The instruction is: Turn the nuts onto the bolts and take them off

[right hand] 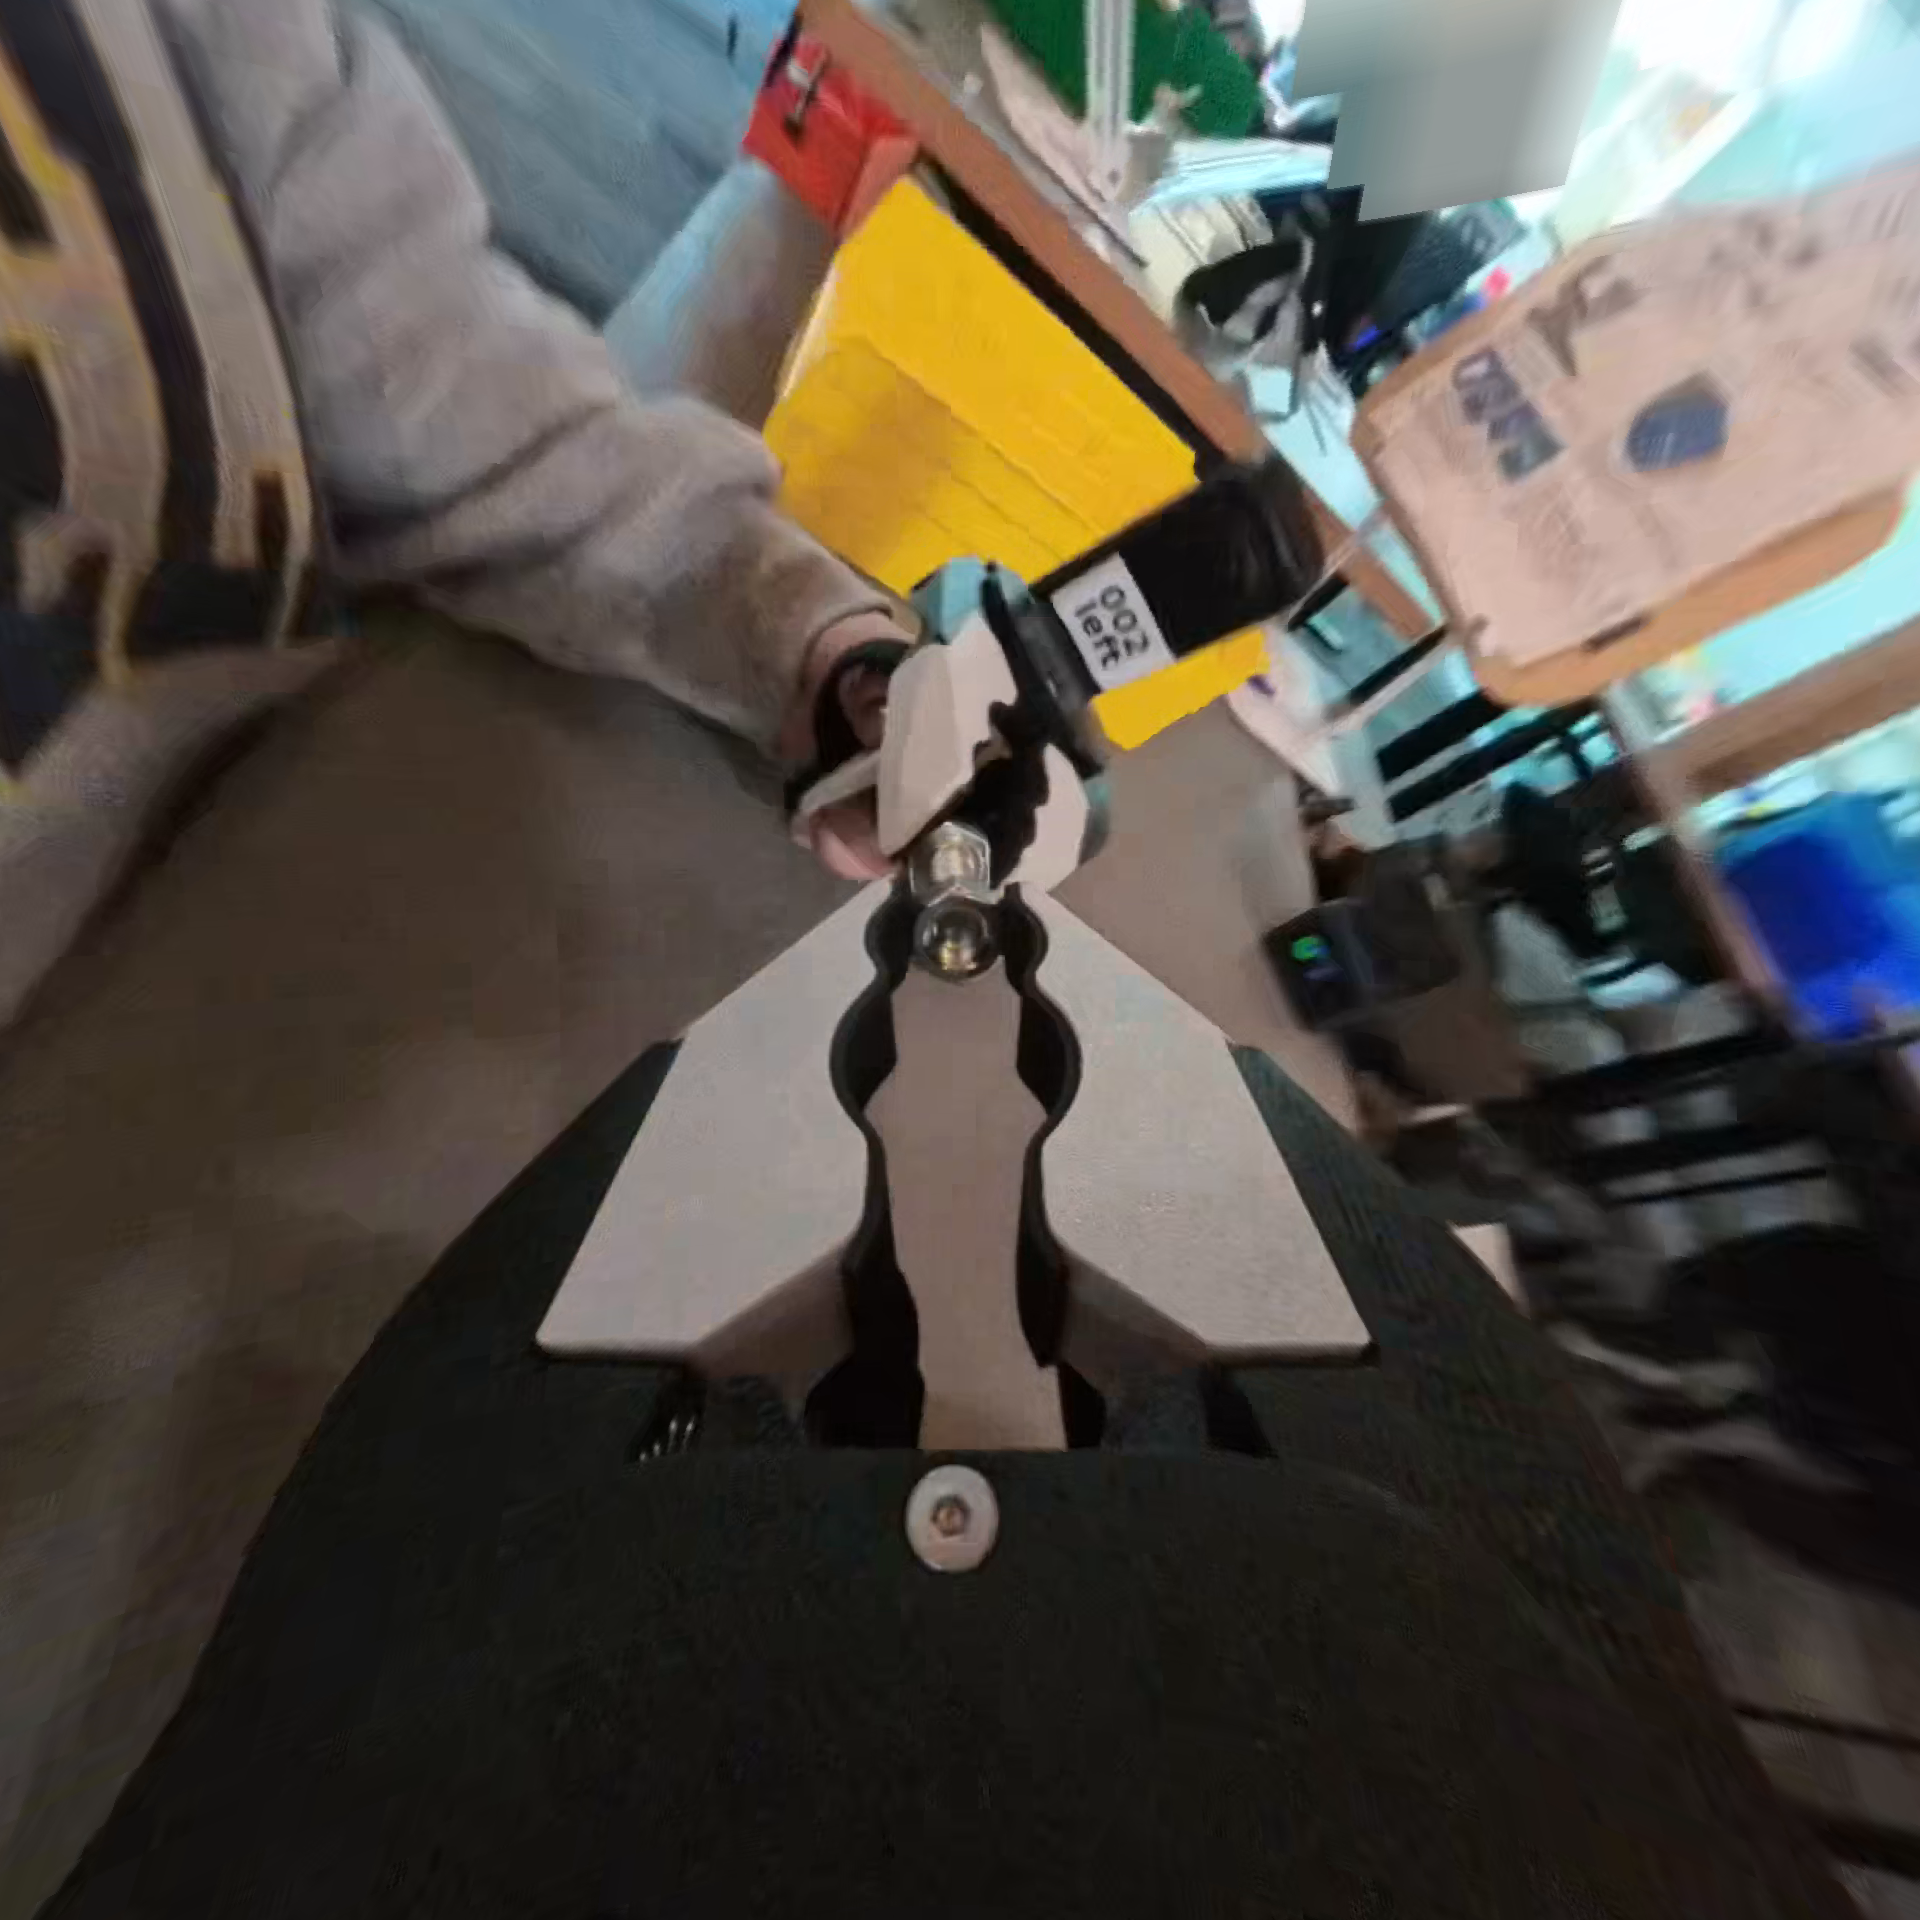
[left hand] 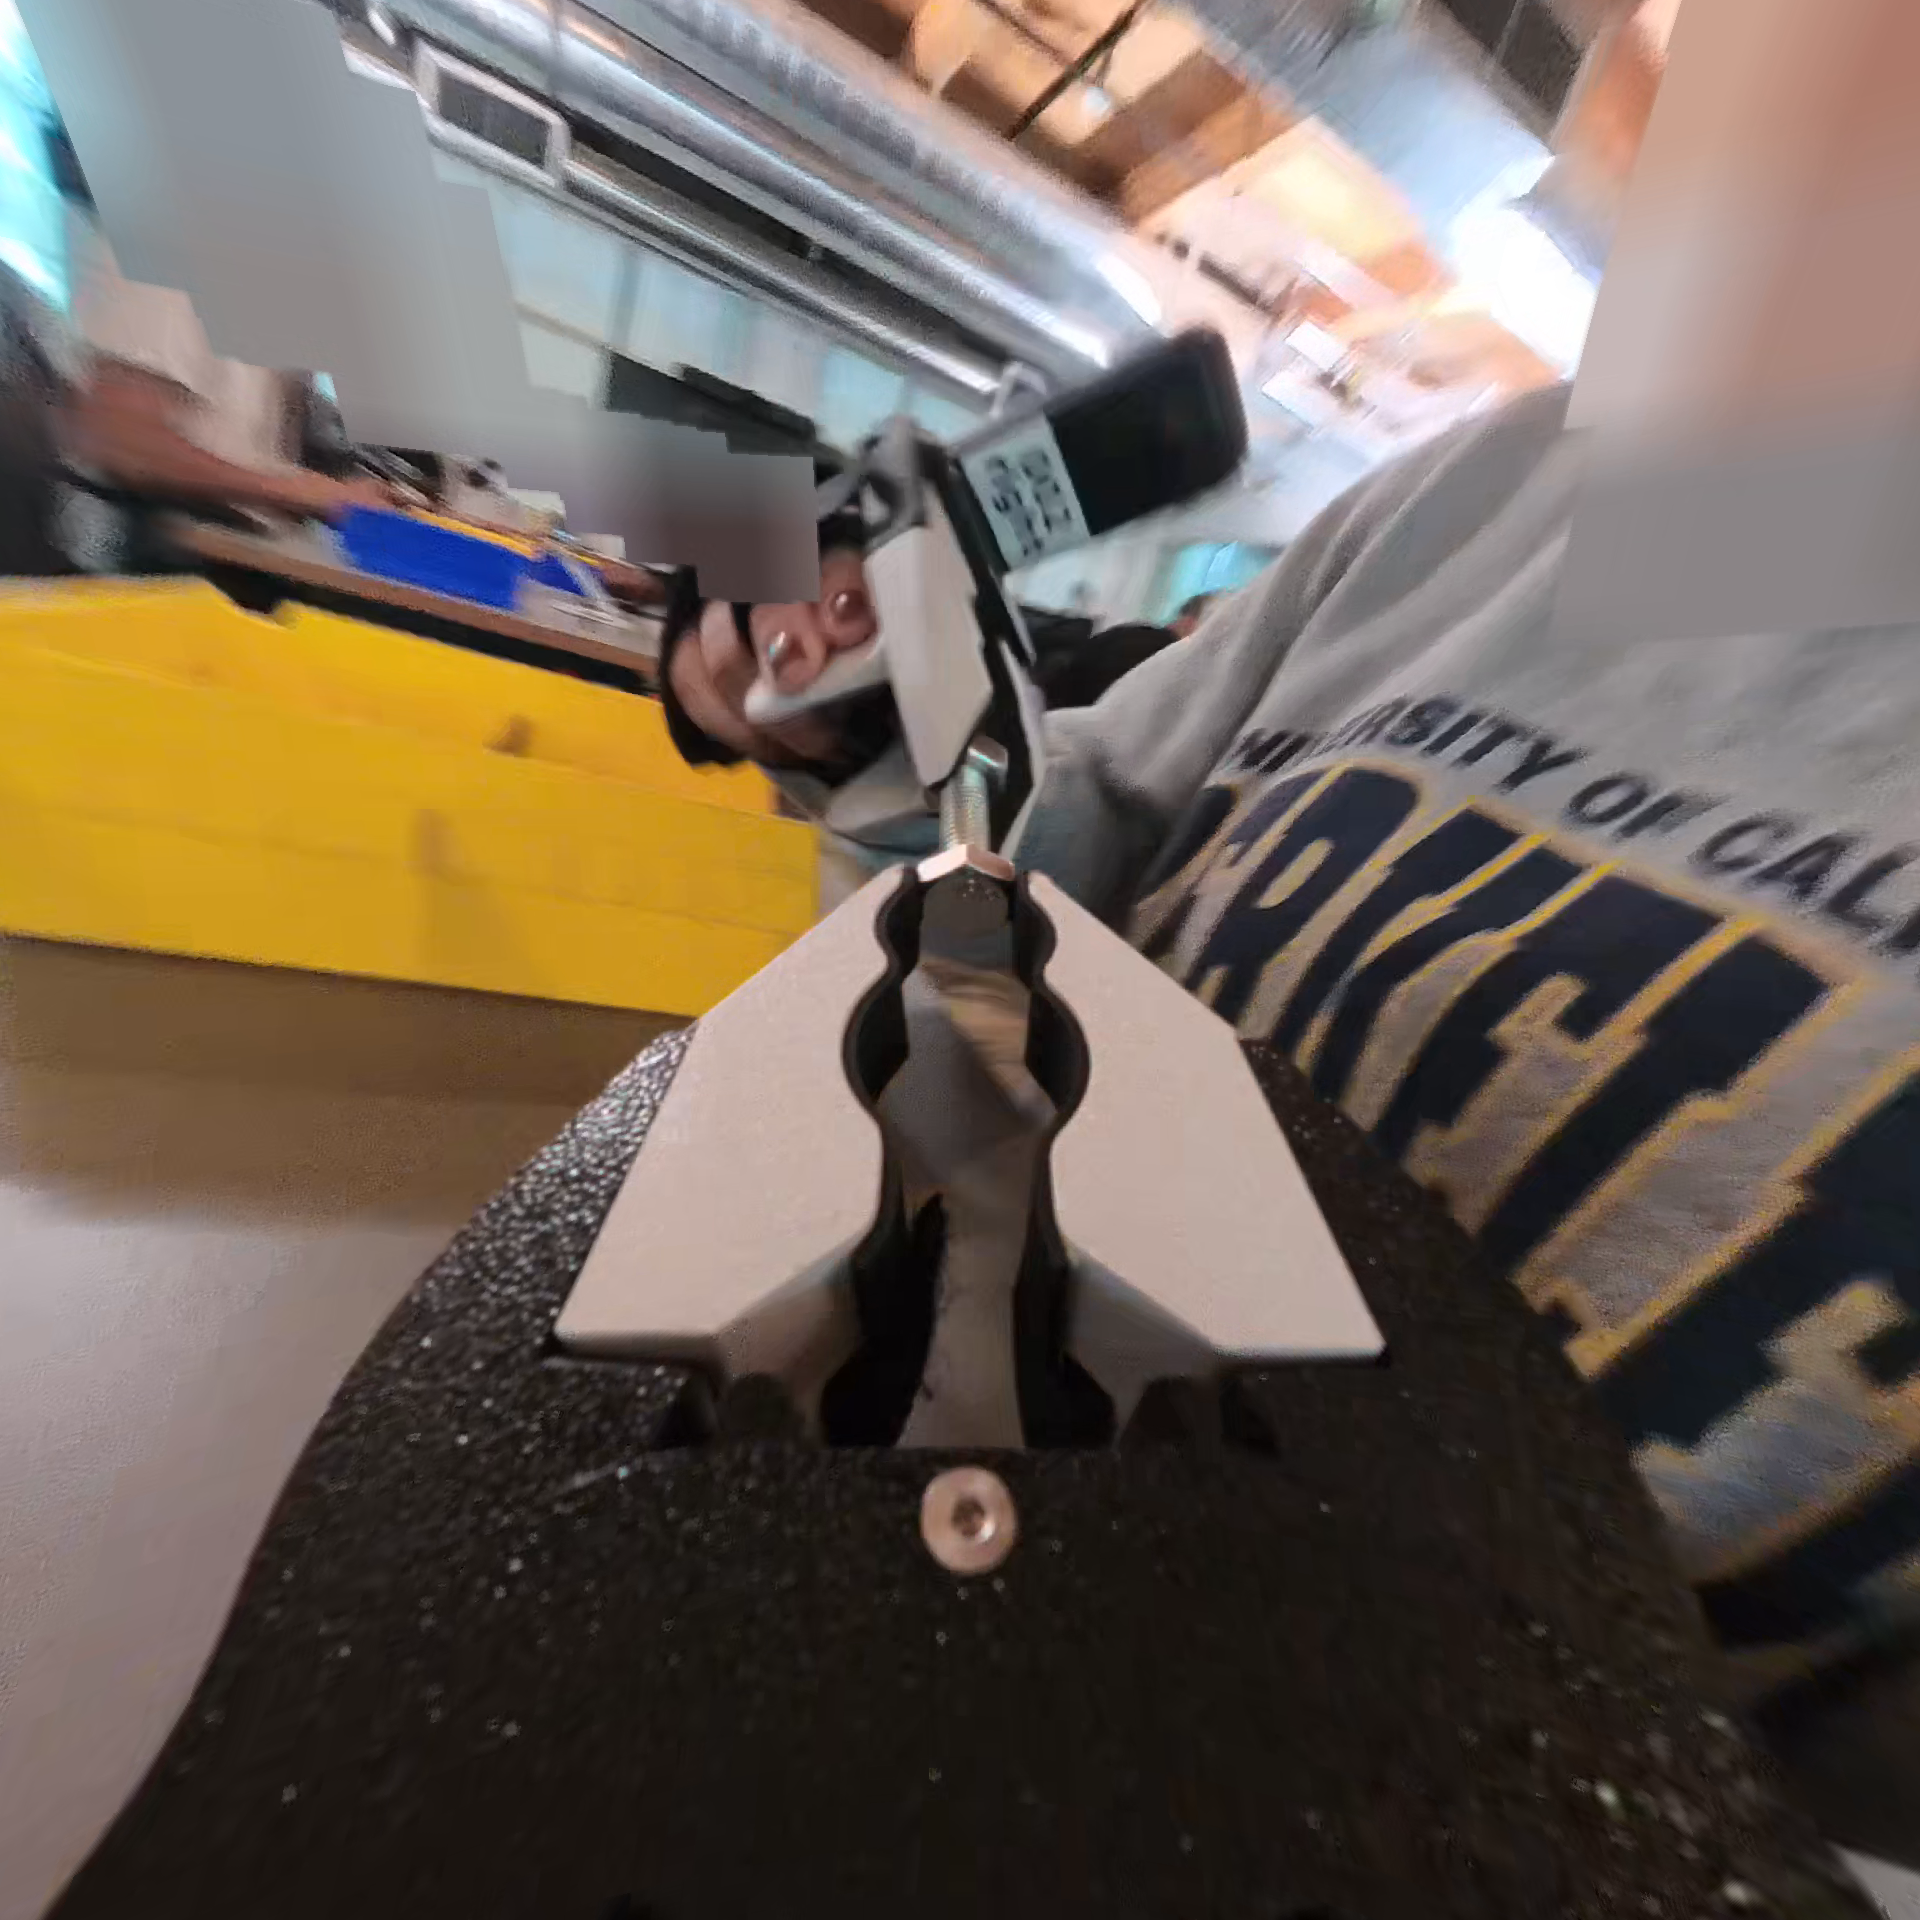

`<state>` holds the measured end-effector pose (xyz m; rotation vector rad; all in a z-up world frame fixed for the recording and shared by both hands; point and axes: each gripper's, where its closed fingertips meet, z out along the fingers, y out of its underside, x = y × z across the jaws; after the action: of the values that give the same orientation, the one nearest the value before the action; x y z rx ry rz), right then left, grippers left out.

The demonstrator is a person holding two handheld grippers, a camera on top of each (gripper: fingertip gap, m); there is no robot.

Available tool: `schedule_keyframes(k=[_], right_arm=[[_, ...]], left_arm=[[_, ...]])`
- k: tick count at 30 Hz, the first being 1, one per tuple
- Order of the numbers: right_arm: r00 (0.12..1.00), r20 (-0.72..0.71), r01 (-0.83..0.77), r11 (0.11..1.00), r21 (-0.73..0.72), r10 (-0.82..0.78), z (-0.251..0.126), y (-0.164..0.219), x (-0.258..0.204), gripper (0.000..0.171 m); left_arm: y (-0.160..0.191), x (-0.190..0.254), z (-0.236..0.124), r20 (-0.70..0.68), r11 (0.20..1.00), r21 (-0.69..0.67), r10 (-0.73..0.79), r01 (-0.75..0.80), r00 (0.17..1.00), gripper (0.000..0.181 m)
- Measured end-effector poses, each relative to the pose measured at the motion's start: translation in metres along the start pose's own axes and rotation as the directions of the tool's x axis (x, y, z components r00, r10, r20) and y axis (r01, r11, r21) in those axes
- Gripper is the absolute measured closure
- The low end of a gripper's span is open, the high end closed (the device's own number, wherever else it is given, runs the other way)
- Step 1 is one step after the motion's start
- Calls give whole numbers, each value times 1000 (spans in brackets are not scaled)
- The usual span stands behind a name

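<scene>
Left gripper [left hand: 966,883] is clamped on a hex nut [left hand: 964,864] at its fingertips; jaws nearly together round it. Right gripper [right hand: 956,940] is clamped on the bolt [right hand: 951,935] by its head end; the threaded shank [left hand: 964,805] runs between the two tools, w/ the nut threaded on it. Both are held up in the air, tip to tip, in front of a person in a grey sweatshirt [left hand: 1403,790].

Surface: a plain beige table [left hand: 156,1299], bare where it shows. A yellow bin [left hand: 364,790] sits at its far edge. Beyond is a wood-edged bench [left hand: 416,597] w/ a blue bin [left hand: 447,556] on it.

Room: workshop-type space, blurry. Silver duct [left hand: 831,239] and wood ceiling overhead in left wrist view. Right wrist view shows a cardboard box [right hand: 1662,416], a red box [right hand: 821,125] and dark equipment [right hand: 1558,987] on the shelving; details can't be made out.
</scene>
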<state>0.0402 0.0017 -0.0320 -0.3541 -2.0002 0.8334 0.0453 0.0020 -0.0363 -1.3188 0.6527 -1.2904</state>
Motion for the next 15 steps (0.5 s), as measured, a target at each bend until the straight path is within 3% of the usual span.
schedule_keyframes(k=[3, 5, 7, 9, 11, 12, 13, 15], right_arm=[[920, -37, 379, 908, -178, -391, 8, 11, -3, 155], [798, -76, 555, 778, -294, -598, 5, 20, 8, 155], [697, -106, 616, 667, -419, -709, -9, 31, 28, 154], [772, -190, 479, 752, -453, -606, -26, 37, 45, 155], [886, -294, 188, 858, -479, -358, -49, 53, 61, 155], [912, -343, 18, 858, -513, -225, -66, 67, 68, 155], [913, -395, -150, 821, -551, -99, -88, 84, 72, 155], [859, -478, -470, 648, -599, 181, -137, 122, 56, 154]], left_arm=[[6, -4, -7, -146, 946, 21, -318, 324, 937, 166], [9, -1, -13, -228, 910, 10, -401, 414, 887, 167], [-4, 5, -21, -289, 905, 76, -381, 418, 878, 167], [-12, -4, -26, -192, 934, 158, -289, 320, 938, 166], [-18, -26, -30, 33, 963, 223, -163, 152, 986, 166], [-21, -37, -33, 163, 971, 233, -87, 48, 983, 166], [-25, -47, -38, 292, 971, 231, -7, -64, 956, 166], [-37, -63, -55, 550, 942, 181, 141, -283, 823, 167]])
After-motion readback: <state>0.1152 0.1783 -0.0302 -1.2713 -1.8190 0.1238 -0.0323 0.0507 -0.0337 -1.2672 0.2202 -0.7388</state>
